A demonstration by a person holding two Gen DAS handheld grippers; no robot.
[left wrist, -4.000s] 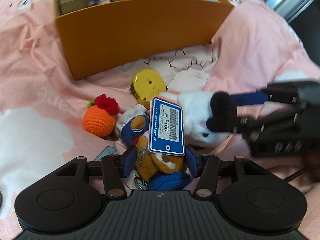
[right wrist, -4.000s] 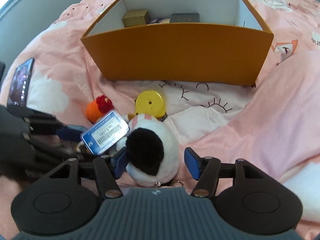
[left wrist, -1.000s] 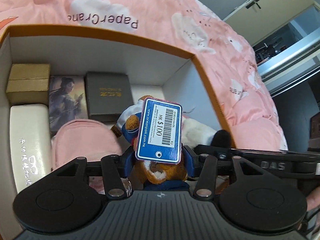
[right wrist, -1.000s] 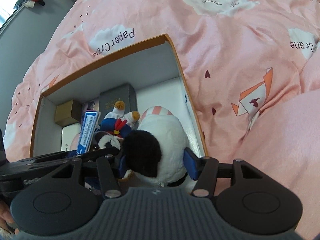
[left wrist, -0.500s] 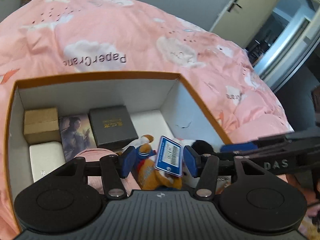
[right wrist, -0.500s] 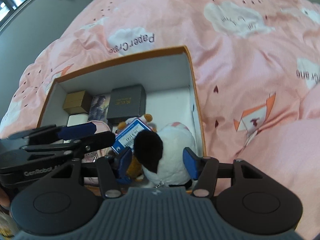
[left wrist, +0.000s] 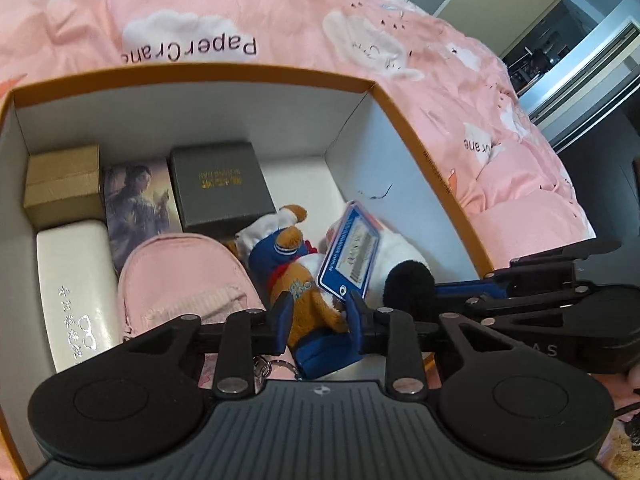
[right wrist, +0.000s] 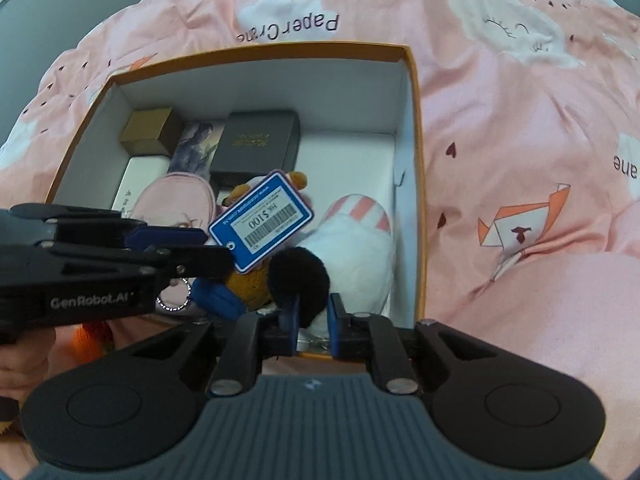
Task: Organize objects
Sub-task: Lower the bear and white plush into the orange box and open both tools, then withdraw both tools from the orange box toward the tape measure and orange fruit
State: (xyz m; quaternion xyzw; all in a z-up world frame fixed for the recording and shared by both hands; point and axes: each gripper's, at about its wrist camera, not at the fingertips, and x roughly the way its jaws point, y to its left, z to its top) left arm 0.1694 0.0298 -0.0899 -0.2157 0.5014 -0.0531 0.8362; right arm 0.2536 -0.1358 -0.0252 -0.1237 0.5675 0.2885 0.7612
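An orange box [left wrist: 420,128] with white inner walls lies on the pink bedding. My left gripper [left wrist: 318,316] is shut on a brown plush bear [left wrist: 300,276] in blue clothes with a blue price tag [left wrist: 350,258], low inside the box. My right gripper [right wrist: 312,322] is shut on the black ear [right wrist: 298,276] of a white plush toy [right wrist: 356,248], which lies in the box's right side beside the bear [right wrist: 248,280]. The left gripper's fingers [right wrist: 168,240] show at the left of the right wrist view.
In the box lie a gold box [left wrist: 62,184], a picture card [left wrist: 134,204], a dark grey box [left wrist: 220,188], a white case [left wrist: 76,288] and a pink pouch [left wrist: 180,276]. The far right corner floor [left wrist: 296,176] is bare. A doorway [left wrist: 568,28] is at far right.
Both grippers have come lower into the box with their toys. The right gripper's jaws have narrowed onto the white toy's black ear. The bear's tag has swung to the right.
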